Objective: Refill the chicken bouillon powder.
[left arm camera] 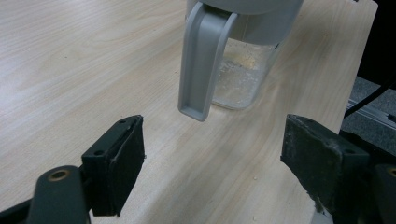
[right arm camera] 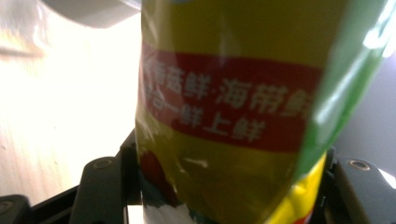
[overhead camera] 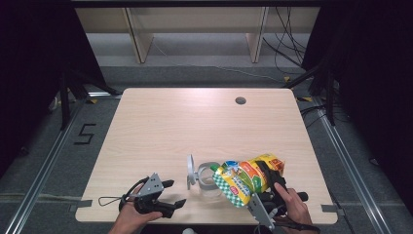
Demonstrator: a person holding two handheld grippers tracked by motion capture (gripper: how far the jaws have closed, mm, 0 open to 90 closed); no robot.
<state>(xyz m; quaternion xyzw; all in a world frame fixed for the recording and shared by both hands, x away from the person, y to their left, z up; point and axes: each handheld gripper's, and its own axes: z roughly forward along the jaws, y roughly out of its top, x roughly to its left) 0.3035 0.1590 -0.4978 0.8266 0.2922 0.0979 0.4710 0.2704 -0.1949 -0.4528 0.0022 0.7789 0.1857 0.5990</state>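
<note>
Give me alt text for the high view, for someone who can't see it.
The right gripper tilts a yellow-green bag over a clear jar with its grey lid open. The left gripper rests open nearby on the wooden table.

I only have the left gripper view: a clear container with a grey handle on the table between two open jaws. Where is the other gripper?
Observer: The right gripper is at the near right of the table in the high view, its jaws shut on a yellow and green packet.
Operator: Where is the packet relative to the container?
Observer: It is tipped toward the container, its lower end over the open top.
Operator: Does the container have a lid?
Observer: Yes, a round grey lid stands flipped up on the container's left side.
</note>
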